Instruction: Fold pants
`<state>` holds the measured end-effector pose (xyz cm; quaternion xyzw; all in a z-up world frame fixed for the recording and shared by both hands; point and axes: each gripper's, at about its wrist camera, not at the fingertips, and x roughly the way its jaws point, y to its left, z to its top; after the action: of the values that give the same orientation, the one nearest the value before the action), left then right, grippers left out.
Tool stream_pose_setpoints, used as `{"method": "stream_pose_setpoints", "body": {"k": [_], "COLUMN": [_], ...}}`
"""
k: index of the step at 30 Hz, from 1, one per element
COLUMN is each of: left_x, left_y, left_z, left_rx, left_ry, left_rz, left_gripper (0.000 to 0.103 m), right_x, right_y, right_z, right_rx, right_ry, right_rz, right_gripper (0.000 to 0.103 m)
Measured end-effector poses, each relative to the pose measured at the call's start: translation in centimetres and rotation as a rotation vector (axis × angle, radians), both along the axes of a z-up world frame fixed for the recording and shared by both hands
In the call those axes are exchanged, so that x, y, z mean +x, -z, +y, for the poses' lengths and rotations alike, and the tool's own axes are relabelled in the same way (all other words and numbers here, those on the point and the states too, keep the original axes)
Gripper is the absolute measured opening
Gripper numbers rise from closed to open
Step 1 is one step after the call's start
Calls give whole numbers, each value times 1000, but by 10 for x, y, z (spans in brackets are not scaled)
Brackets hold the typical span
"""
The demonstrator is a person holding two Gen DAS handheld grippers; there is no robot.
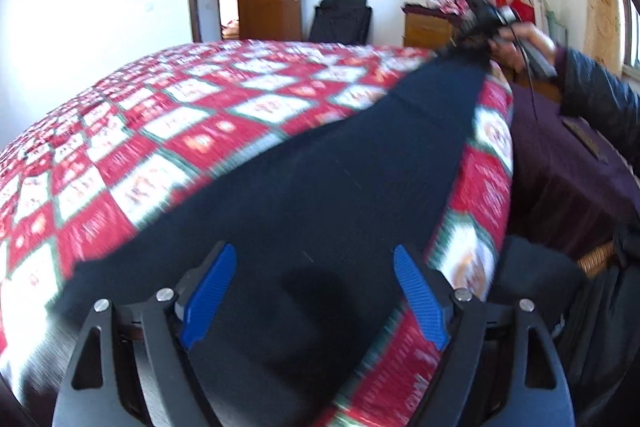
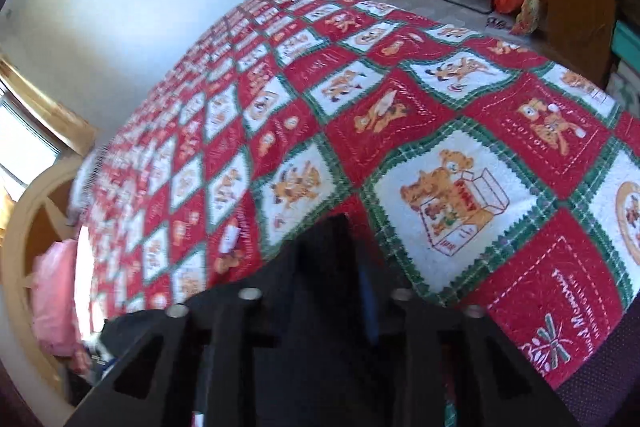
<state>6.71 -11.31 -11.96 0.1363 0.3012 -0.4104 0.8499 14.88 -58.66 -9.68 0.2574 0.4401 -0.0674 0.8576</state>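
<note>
1. The pants [image 1: 320, 167] lie stretched along the near edge of the bed [image 1: 160, 131], a long dark band running from just under the left gripper [image 1: 314, 301] to the far corner, where the right gripper [image 1: 478, 27] meets the cloth.
2. They look navy or black, plain, soft and mostly flat, narrowing toward the far end; blur hides seams and details.
3. The step in hand seems to be laying out and straightening the garment before the first fold.
4. Left gripper: its blue fingers [image 1: 210, 301] stand wide apart above the fabric, gripping nothing.
5. Right gripper: in its own view the fingers are drawn close together amid dark material, so it probably pinches the pants' end, though blur leaves the hold uncertain.
6. Next, the left likely needs to come down and close on the near end, so both ends can be lifted together.
7. The bed carries a red, white and green patchwork quilt [image 2: 440, 147].
8. A person's sleeve [image 1: 596, 91] shows behind the right gripper.
</note>
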Motion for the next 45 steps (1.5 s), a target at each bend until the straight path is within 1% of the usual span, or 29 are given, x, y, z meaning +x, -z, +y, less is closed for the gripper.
{"method": "stream_pose_setpoints", "body": {"k": [1, 2, 4, 7, 8, 9, 10, 11, 13, 15, 16, 17, 18, 19, 20, 23, 25, 27, 29, 31, 33, 34, 35, 36, 38, 39, 41, 42, 45], "left_x": [9, 15, 30, 48, 48, 45, 40, 37, 32, 31, 31, 31, 31, 30, 29, 26, 26, 27, 28, 31, 31, 30, 28, 26, 23, 22, 18, 15, 9], "left_y": [-3, -3, 1, 15, 20, 24, 26, 26, 28, 29, 28, 26, 24, 20, 17, 11, 8, 8, 9, 14, 17, 19, 20, 21, 24, 25, 26, 25, 20], "left_z": [1, 0, -1, 3, 5, 4, 3, 0, -5, -5, -4, -2, 0, 2, 2, 5, 5, 4, 5, 9, 16, 20, 23, 26, 27, 27, 24, 22, 19], "left_rx": [-4, 2, 33, 27, 22, 30, 49, 68, 101, 112, 106, 96, 81, 66, 51, 15, -4, -6, -4, -1, -19, -29, -41, -48, -49, -50, -43, -46, -80], "left_ry": [-17, -31, -64, -101, -103, -99, -92, -82, -61, -56, -57, -61, -66, -75, -86, -113, -126, -139, -154, -176, -191, -195, -193, -190, -181, -176, -175, -172, -161], "left_rz": [-3, -12, -28, 44, 58, 49, 21, 7, -10, -21, -19, -16, -14, -17, -24, -38, -39, -39, -34, -16, 5, 16, 20, 24, 36, 39, 29, 24, 17], "left_gripper": [89, 93, 94, 94, 94, 94, 95, 98, 102, 102, 102, 102, 102, 102, 102, 102, 102, 102, 102, 102, 102, 102, 102, 102, 102, 102, 102, 102, 102], "right_x": [0, -3, -10, -20, -21, -17, -13, -9, -7, -13, -17, -22, -28, -35, -41, -53, -49, -38, -28, -22, -21, -21, -24, -33, -51, -55, -53, -51, -37], "right_y": [-1, -3, -13, -25, -26, -21, -16, -9, -2, -2, -3, -6, -12, -20, -28, -55, -65, -62, -49, -27, 9, 24, 45, 58, 59, 58, 50, 43, 19], "right_z": [2, 3, 6, 8, 8, 10, 10, 9, 6, 1, -1, -3, 0, 4, 11, 47, 87, 143, 194, 239, 280, 291, 301, 308, 321, 323, 320, 316, 311], "right_rx": [-4, -10, -38, -59, -85, -118, -138, -154, -151, -109, -95, -114, -180, -233, -252, -265, -260, -225, -178, -172, -193, -190, -170, -192, -311, -329, -295, -259, -231], "right_ry": [0, 1, 6, 17, 19, 17, 19, 28, 38, 68, 88, 126, 179, 211, 209, 127, -2, -188, -355, -481, -580, -610, -650, -673, -722, -740, -745, -744, -696], "right_rz": [-11, -24, -75, -154, -159, -130, -100, -72, -59, -80, -84, -68, -43, -47, -73, -170, -223, -252, -244, -207, -111, -60, 16, 42, 10, 20, 37, 22, -86], "right_gripper": [11, 11, 10, 9, 9, 9, 9, 9, 10, 10, 12, 17, 35, 48, 48, 48, 48, 48, 48, 48, 48, 48, 48, 48, 48, 48, 48, 48, 48]}}
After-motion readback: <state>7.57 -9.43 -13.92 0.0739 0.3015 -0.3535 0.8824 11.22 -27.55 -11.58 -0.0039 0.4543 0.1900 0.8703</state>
